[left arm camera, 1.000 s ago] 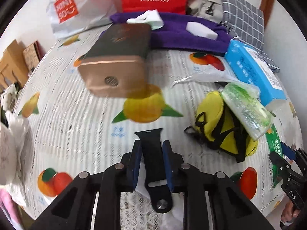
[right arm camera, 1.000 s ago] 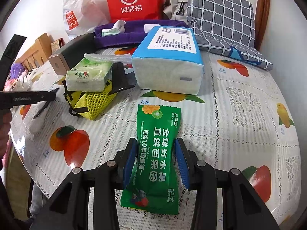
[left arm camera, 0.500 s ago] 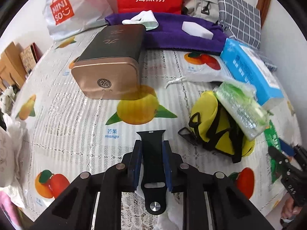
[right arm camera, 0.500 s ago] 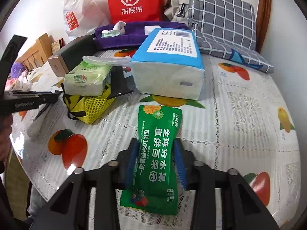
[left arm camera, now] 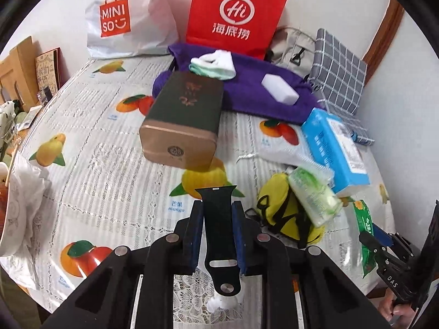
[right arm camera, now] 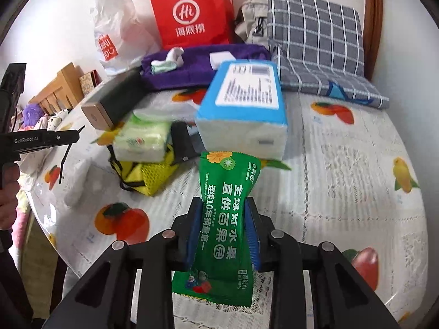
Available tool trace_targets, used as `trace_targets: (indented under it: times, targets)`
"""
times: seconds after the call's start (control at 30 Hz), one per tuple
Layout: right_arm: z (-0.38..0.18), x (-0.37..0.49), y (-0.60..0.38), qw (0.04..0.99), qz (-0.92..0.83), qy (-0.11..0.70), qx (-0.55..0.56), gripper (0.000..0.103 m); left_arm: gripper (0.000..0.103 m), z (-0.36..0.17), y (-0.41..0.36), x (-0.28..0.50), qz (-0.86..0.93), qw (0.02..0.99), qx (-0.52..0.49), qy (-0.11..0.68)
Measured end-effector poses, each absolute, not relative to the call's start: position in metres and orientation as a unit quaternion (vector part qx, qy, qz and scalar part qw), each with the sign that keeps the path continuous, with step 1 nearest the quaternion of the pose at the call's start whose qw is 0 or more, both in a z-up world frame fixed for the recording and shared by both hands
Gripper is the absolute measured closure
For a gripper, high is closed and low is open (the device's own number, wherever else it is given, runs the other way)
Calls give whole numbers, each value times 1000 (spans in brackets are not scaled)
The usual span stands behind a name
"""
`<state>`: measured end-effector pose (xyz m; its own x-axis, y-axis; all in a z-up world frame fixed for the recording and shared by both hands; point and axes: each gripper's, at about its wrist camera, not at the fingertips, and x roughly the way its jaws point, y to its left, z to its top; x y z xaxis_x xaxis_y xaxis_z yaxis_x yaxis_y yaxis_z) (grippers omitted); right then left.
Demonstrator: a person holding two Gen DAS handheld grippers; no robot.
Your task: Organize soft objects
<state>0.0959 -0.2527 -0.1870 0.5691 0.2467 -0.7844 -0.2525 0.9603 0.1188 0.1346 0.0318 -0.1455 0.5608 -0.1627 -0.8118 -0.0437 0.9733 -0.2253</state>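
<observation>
Left gripper (left arm camera: 218,220): fingers pinched on a black strap (left arm camera: 219,235), held above the tablecloth (left arm camera: 90,170), nearer the camera than the tin (left arm camera: 182,120). Right gripper (right arm camera: 223,226): fingers squeezing a green wipes pack (right arm camera: 222,230), lifted, on the near side of the blue tissue pack (right arm camera: 244,109). Yellow pouch (left arm camera: 277,211): right of tin, small green tissue pack (left arm camera: 314,196) lying on it. Purple towel (left arm camera: 255,87): behind tin, bearing a white block (left arm camera: 279,89).

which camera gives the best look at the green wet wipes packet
The right wrist view. There the green wet wipes packet fills the centre, its printed face readable, pinched between the right gripper. In the left wrist view only a thin edge-on sliver of it shows at the far right.
</observation>
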Motion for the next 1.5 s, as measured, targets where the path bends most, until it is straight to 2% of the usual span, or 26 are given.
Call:
trace_targets:
  times: [0.6, 1.5]
  targets:
    - [-123, 109, -248, 908, 130, 398, 1, 72, 83, -98, 50, 143, -32, 894, -129, 427]
    - [-68, 221, -228, 922, 138, 361, 24, 72, 83, -70, 65, 224, -30, 902, -128, 411]
